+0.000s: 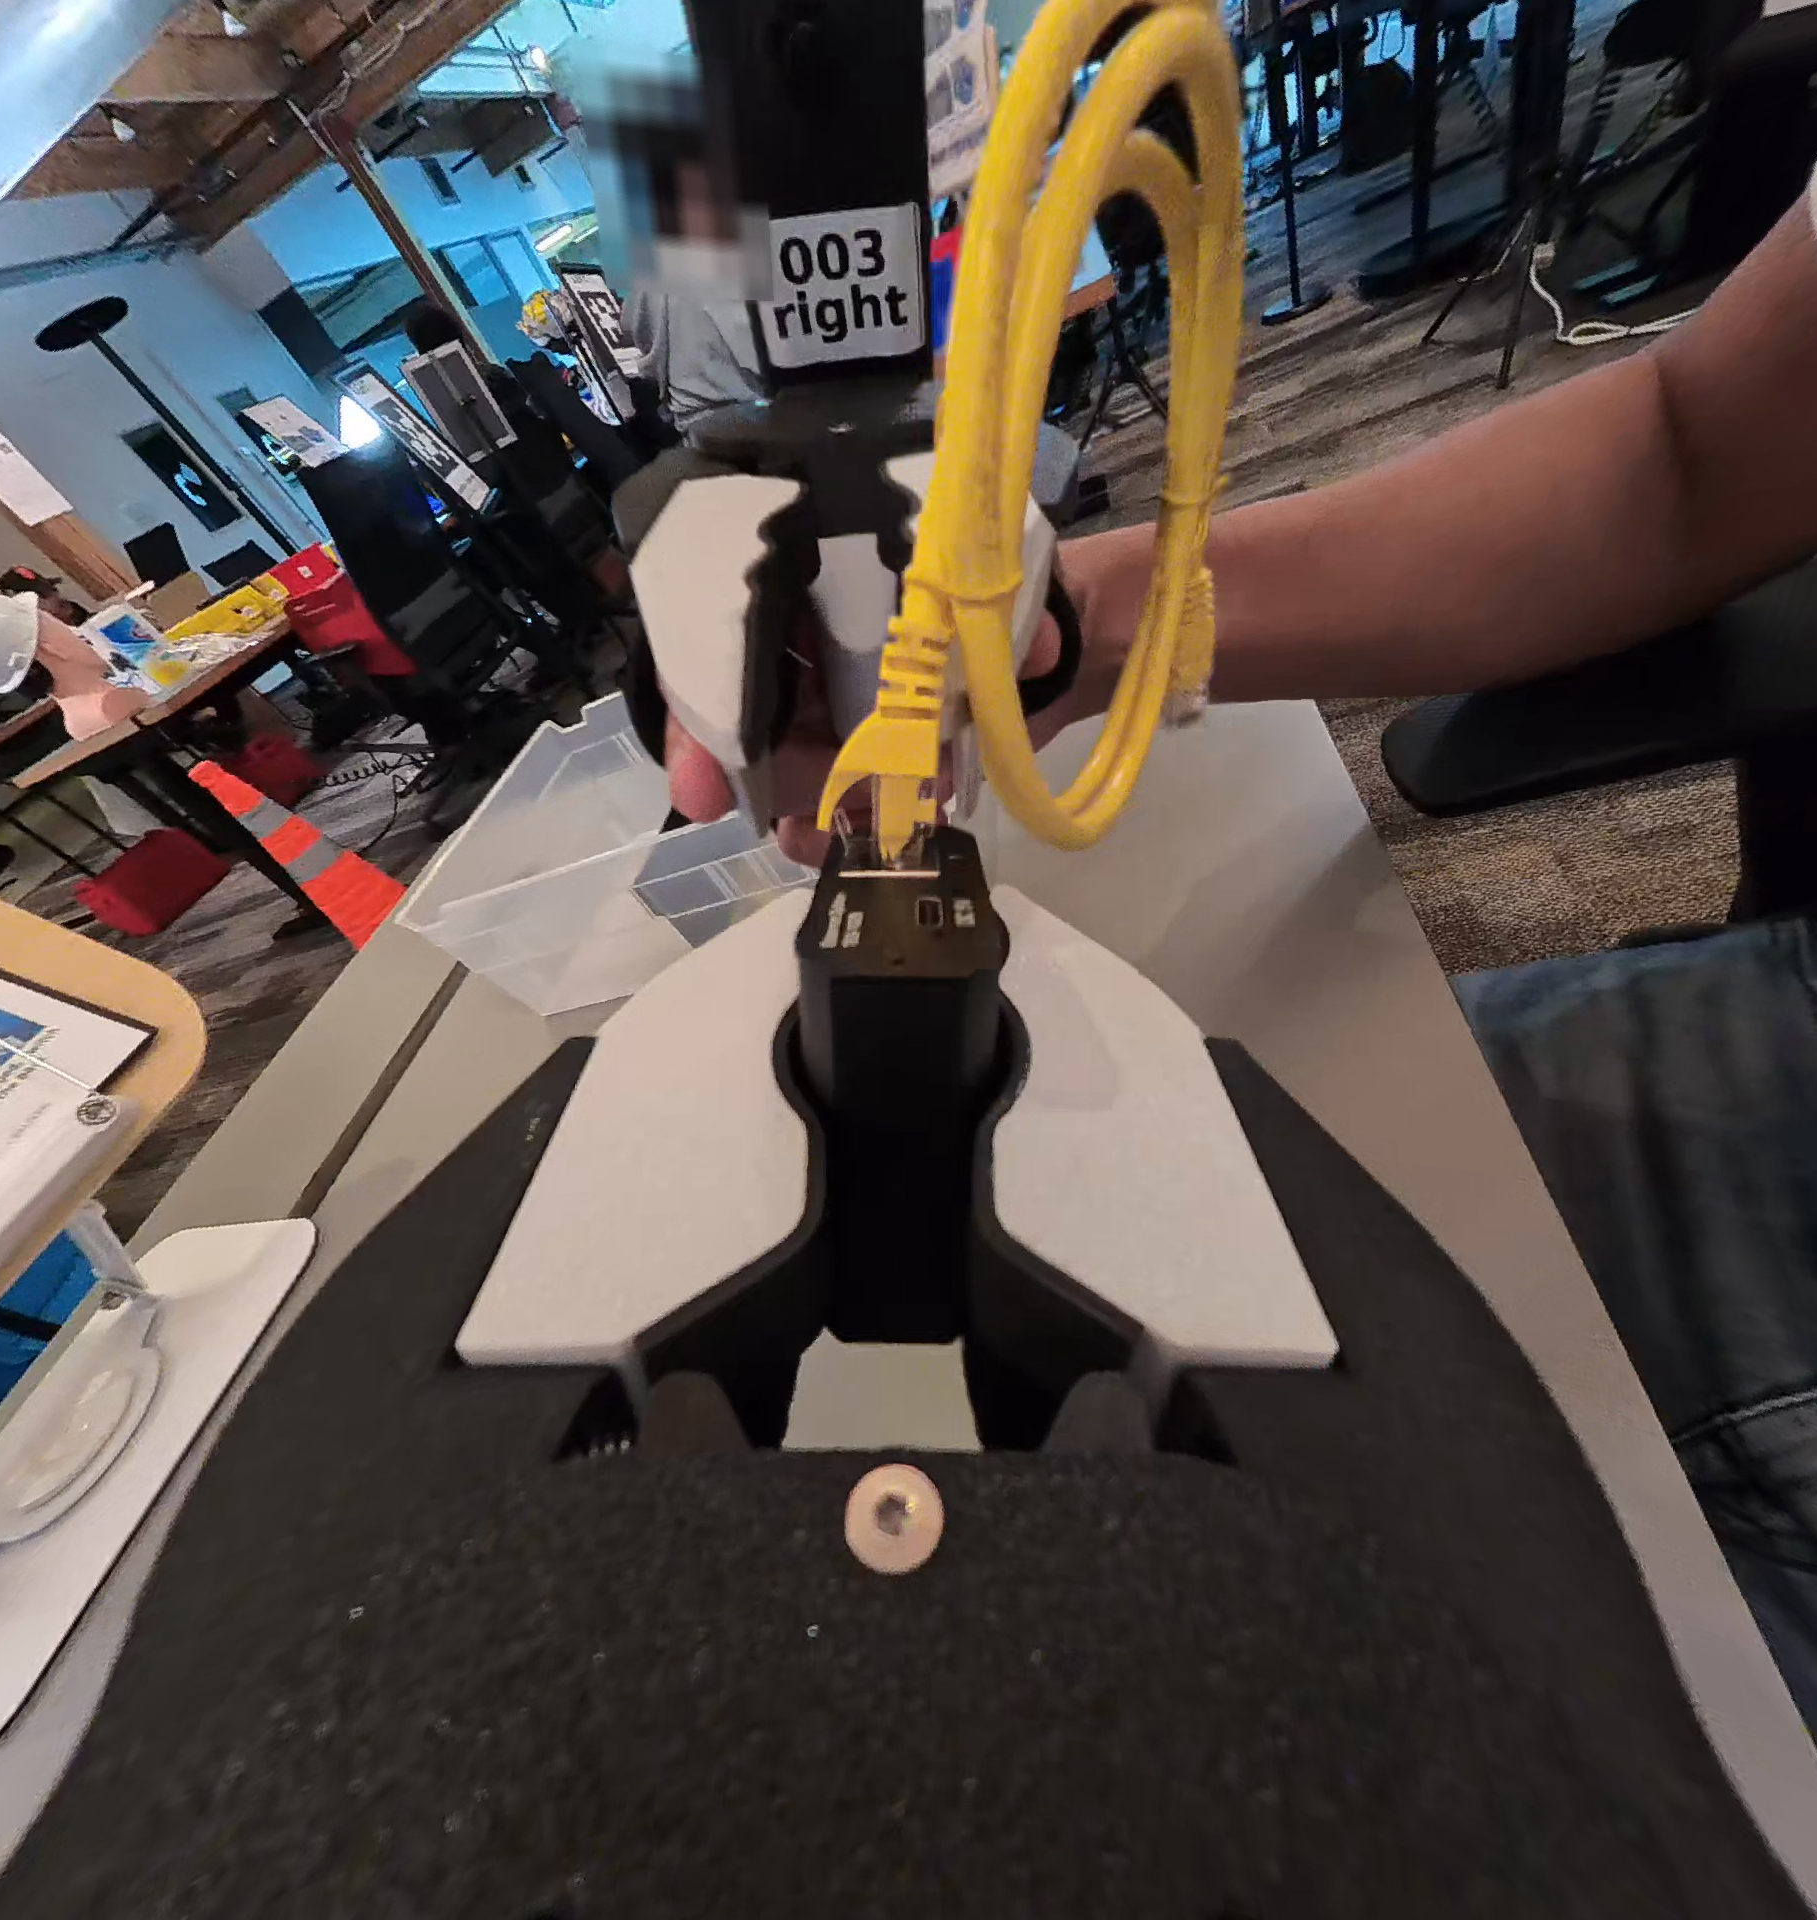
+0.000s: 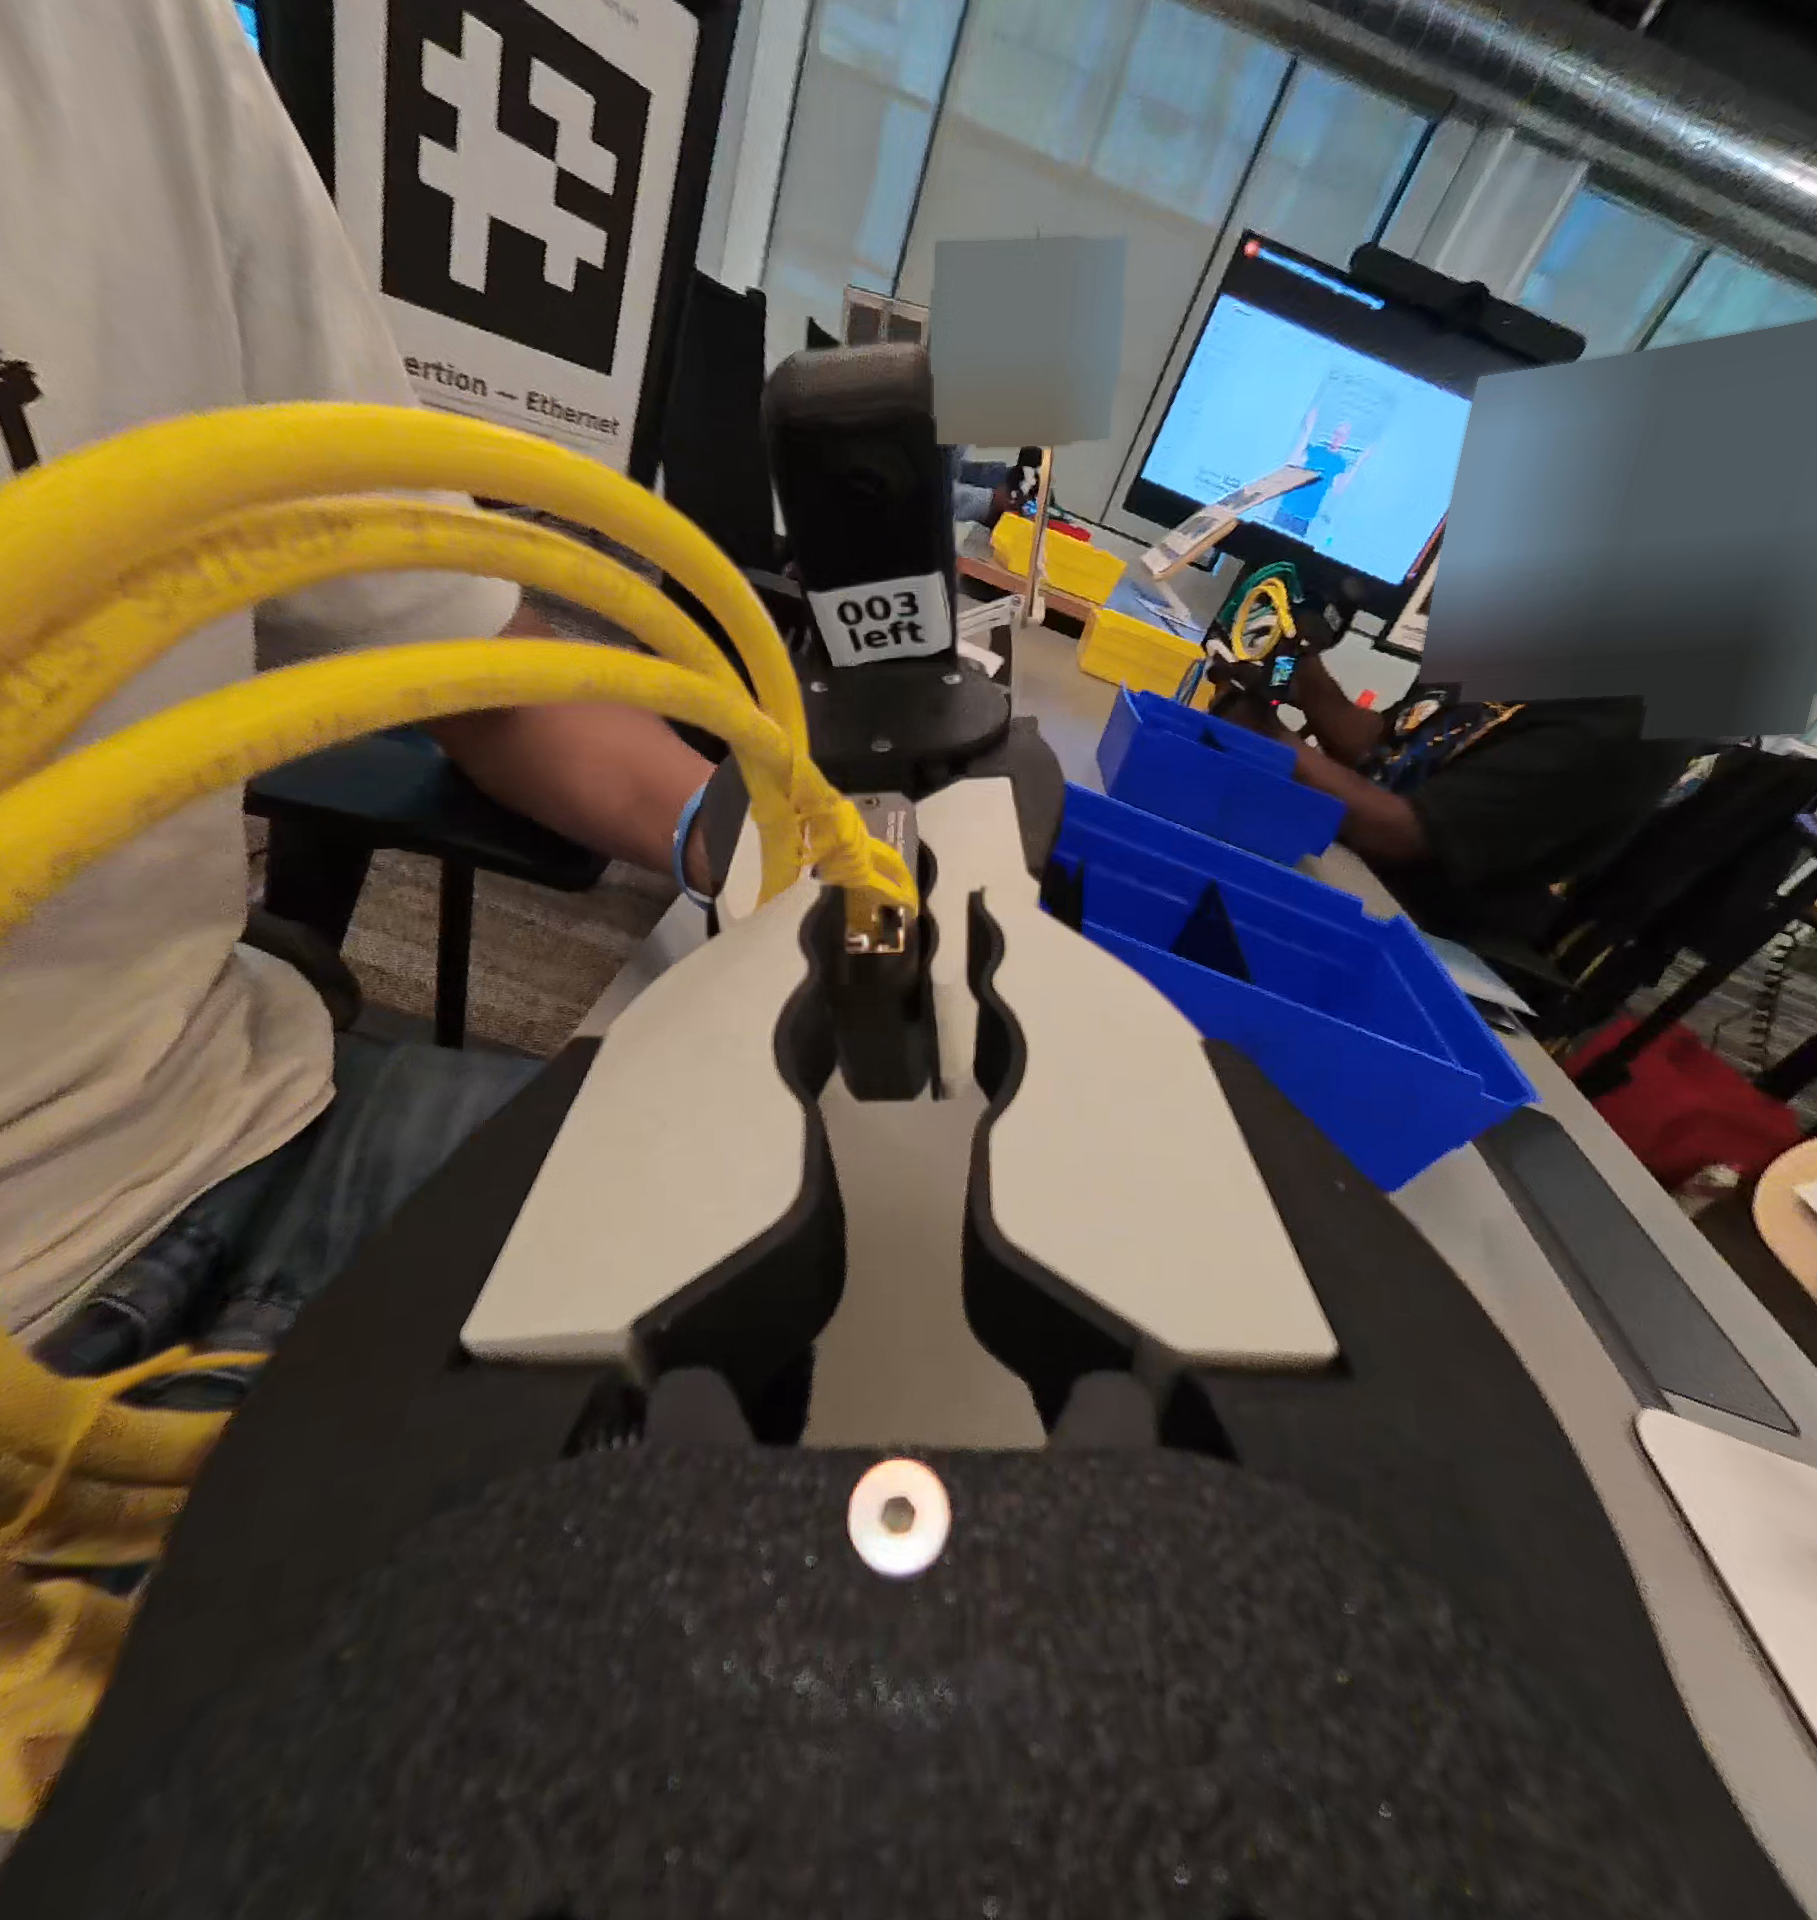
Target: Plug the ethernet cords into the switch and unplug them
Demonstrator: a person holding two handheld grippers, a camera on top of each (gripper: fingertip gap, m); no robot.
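Left to right in the left wrist view: a clear plastic bin (image 1: 530,894) sits on the grey table (image 1: 1247,831), then the black switch (image 1: 899,997), pinched between the left gripper (image 1: 899,1023) fingers. The right gripper (image 1: 852,790) hovers just past it, jaws apart around the yellow ethernet cord (image 1: 1101,436) boot. I can't tell if its pads actually press on it.

I'd say the plugging-in step is basically done: the yellow plug (image 1: 888,821) looks seated in the port. Next move probably calls for squeezing the latch tab and pulling straight out, with the switch kept steady.

The right wrist view gives the opposite side: cord loops (image 2: 312,582) sweeping left, the metal-rimmed port (image 2: 876,928) with the plug in it, and blue bins (image 2: 1299,997) to the right, which the other view doesn't show.
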